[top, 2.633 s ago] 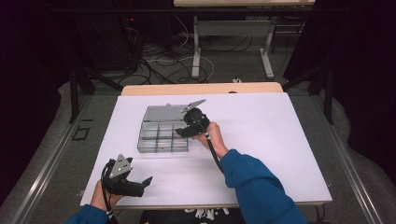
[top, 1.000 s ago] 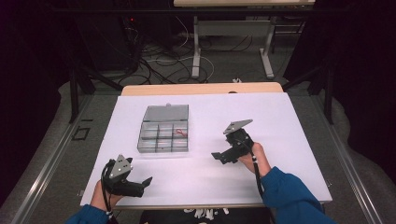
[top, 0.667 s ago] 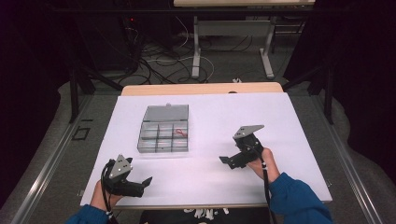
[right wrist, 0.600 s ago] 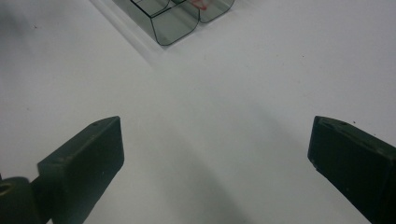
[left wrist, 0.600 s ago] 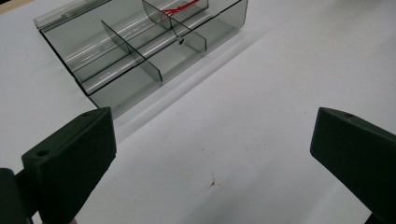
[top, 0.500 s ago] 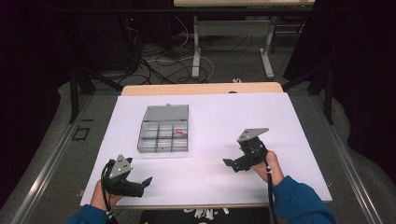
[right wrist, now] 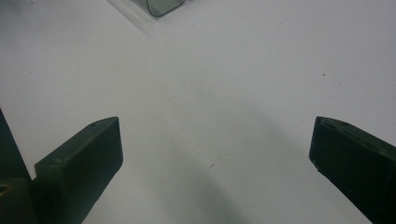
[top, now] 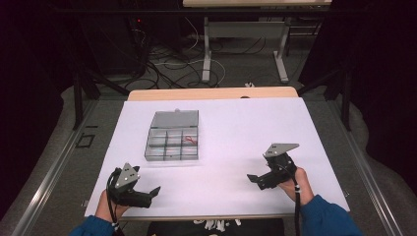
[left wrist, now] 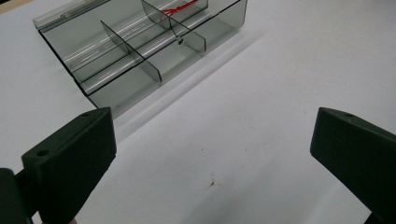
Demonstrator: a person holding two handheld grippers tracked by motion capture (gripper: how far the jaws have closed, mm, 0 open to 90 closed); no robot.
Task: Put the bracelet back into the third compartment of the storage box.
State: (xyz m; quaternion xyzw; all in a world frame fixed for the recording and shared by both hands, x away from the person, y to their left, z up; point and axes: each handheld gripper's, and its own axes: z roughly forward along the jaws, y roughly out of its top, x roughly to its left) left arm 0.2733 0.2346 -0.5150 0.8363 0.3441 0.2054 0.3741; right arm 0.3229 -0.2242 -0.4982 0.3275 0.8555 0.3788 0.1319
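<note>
The left gripper rests near the front left corner of the white table, with its jaws spread wide and nothing between them. Its own view shows the grey divided box close ahead, and a tiny dark speck in one compartment that the high view does not resolve. A red thing lies in a right compartment. The right gripper, well apart from the box, also has its jaws spread and empty.

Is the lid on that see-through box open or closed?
Open. The box has its lid folded back flat, and its compartments are uncovered.
</note>
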